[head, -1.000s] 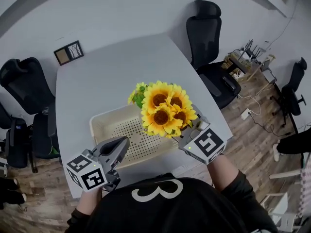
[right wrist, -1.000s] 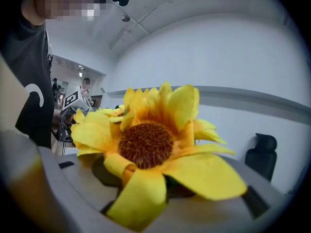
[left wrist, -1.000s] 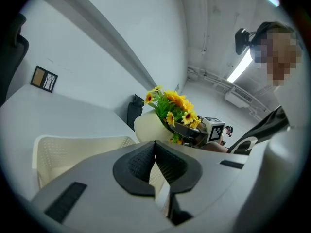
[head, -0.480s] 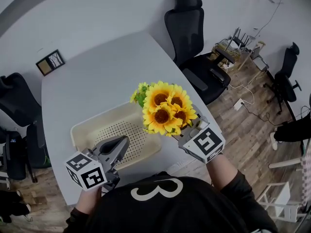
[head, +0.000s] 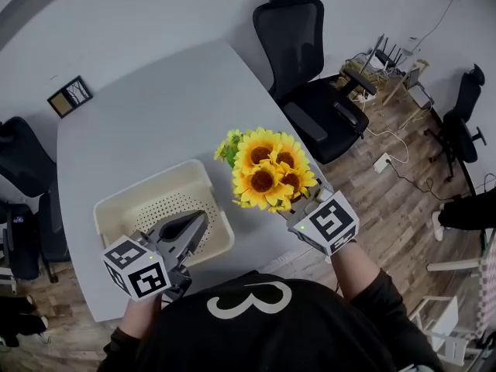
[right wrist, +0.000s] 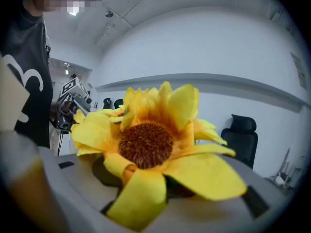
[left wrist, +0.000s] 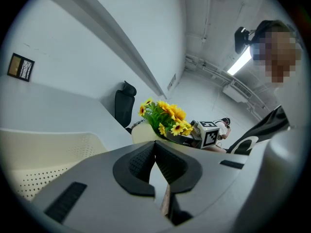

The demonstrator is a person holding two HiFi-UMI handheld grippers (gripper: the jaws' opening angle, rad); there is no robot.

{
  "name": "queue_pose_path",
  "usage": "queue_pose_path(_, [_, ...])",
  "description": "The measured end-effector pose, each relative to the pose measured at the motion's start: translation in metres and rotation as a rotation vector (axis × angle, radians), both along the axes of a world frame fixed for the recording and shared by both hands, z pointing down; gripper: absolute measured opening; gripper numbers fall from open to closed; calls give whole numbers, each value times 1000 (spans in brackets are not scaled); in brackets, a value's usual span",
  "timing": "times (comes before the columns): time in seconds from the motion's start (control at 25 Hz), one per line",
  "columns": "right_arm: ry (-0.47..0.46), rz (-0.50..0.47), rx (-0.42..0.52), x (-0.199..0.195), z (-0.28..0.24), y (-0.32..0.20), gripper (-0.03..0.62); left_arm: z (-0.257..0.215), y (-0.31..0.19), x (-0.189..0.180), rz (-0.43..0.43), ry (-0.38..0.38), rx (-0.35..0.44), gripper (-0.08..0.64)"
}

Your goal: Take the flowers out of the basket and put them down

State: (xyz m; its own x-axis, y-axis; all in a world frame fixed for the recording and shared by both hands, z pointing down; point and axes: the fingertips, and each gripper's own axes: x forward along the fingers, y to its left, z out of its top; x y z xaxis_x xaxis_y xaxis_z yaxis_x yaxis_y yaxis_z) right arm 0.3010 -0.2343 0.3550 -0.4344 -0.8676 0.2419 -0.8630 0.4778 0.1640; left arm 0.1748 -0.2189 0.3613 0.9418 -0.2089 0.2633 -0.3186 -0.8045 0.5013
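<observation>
A bunch of yellow sunflowers [head: 267, 169] with green leaves hangs above the grey table [head: 147, 115], just past the right end of the cream perforated basket [head: 116, 208]. My right gripper [head: 298, 208] is shut on the bunch from below; the blooms hide its fingertips, and in the right gripper view one big sunflower [right wrist: 146, 142] fills the space over the jaws. My left gripper [head: 190, 227] is over the basket's front rim, its jaws together with nothing between them. In the left gripper view the flowers [left wrist: 165, 118] show to the right of the basket wall [left wrist: 48, 154].
The table's right edge runs close below the flowers. A black office chair [head: 302, 37] stands beyond the table's far right corner, another [head: 23, 161] at the left. A small framed picture [head: 64, 97] lies by the far wall. Cables and gear [head: 380, 68] sit on the floor at right.
The flowers, held by my right gripper, have moved right from over the basket's right end to beyond its rim. My left gripper has also shifted right along the basket's front.
</observation>
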Motion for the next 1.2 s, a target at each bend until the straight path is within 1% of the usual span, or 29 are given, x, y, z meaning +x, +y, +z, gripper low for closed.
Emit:
queue_pose_path(0.28, [17, -31, -67, 13, 43, -6, 207, 12, -1, 9, -58, -12, -13, 12])
queue_pose_path(0.52, [43, -67, -124, 21, 76, -11, 207, 20, -2, 21, -78, -27, -26, 12])
queue_pose_path(0.72, [44, -79, -171, 19, 109, -10, 207, 27, -1, 16, -103, -45, -44, 12])
queue_pose_path(1.04, [79, -85, -216, 17, 141, -10, 207, 27, 1, 14, -114, -64, -46, 12])
queue_pose_path(1.2, [61, -84, -235, 15, 155, -7, 207, 31, 4, 11, -102, -63, -45, 12])
